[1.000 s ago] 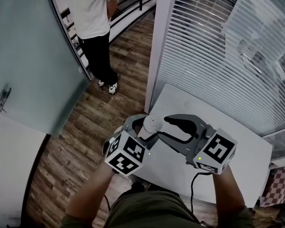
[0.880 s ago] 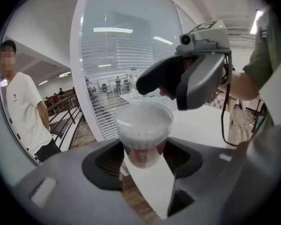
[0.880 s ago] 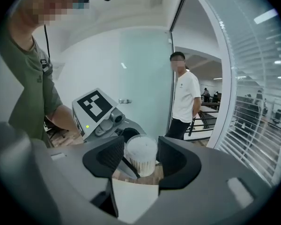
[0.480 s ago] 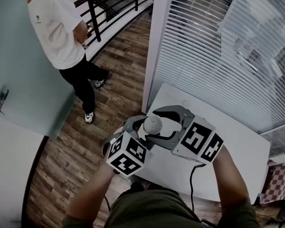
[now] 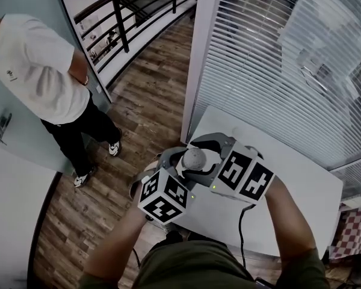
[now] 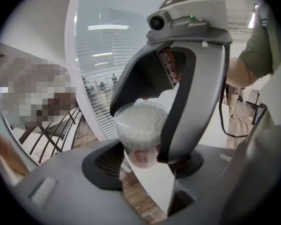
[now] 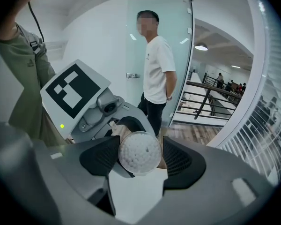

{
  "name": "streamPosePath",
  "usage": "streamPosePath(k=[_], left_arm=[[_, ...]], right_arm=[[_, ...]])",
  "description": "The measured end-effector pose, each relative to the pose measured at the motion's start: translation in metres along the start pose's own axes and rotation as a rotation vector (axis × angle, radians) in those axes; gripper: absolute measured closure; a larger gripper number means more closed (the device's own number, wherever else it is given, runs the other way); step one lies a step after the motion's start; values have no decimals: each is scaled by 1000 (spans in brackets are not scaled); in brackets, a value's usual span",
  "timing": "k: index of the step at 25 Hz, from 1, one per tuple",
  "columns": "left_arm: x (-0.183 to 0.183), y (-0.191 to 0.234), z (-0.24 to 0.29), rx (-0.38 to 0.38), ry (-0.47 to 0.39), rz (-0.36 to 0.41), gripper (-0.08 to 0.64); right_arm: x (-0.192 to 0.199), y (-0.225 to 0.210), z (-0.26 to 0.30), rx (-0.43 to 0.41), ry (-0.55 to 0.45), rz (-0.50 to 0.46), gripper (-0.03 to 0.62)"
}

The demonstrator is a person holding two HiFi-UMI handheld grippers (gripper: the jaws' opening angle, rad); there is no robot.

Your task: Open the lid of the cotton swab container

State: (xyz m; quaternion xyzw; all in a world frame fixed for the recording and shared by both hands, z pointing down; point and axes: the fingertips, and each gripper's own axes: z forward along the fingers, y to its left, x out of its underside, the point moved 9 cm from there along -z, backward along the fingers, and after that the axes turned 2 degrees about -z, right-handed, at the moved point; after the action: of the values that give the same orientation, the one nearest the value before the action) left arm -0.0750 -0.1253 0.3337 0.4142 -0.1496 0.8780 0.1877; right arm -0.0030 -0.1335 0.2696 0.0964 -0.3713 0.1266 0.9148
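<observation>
Clear swab container (image 6: 138,130) in left claw (image 6: 143,157); right claw (image 7: 139,156) just opened.

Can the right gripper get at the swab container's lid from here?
Likely yes: the right gripper, fingers just opened, straddles the lid unobstructed; the left gripper grips the container lower down.

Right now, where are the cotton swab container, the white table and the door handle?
cotton swab container (image 7: 139,153): right gripper view, round clear top.
white table (image 5: 307,168): head view, bare top.
door handle (image 5: 1,128): head view, its lever.
</observation>
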Motion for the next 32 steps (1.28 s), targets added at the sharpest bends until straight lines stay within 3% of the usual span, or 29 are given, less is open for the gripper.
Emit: streamPosePath(k=[11,32], left_arm=[[-2,-2,6,-9,19,27,298],[-10,-1,9,35,-54,-28,301]], right_arm=[[1,-7,2,-28,93,35,321],[16,-18,-18,-66,-147,76,322]])
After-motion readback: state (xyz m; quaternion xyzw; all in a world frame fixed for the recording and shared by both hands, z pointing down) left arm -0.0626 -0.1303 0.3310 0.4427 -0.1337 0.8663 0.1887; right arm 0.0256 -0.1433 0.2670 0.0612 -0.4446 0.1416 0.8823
